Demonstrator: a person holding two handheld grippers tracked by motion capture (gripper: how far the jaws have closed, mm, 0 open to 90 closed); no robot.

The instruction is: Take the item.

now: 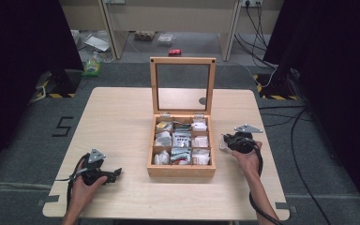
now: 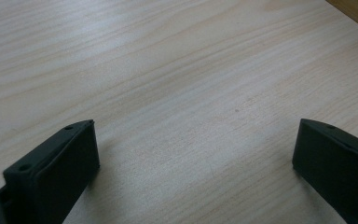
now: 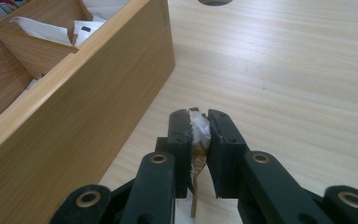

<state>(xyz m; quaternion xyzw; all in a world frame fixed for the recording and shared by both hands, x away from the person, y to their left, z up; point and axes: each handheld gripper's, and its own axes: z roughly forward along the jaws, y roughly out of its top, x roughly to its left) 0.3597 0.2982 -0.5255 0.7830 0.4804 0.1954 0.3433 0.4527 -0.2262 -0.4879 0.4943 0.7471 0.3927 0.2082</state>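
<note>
Grippers beside wooden compartment box [image 1: 181,171] on table [image 1: 122,117].
Right gripper [image 3: 199,122] pinches a white packet [image 3: 199,128]; left gripper [image 2: 193,154] rests with jaws spread, holding nothing.

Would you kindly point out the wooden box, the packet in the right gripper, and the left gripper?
wooden box [image 1: 181,171]: high view, on its front wall.
packet [image 3: 199,127]: right gripper view, on the white part pinched between the jaws.
left gripper [image 2: 196,154]: left gripper view, midway between its open jaws.

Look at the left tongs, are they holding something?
No, the left tongs stand wide open over bare table, with nothing between them.
</note>
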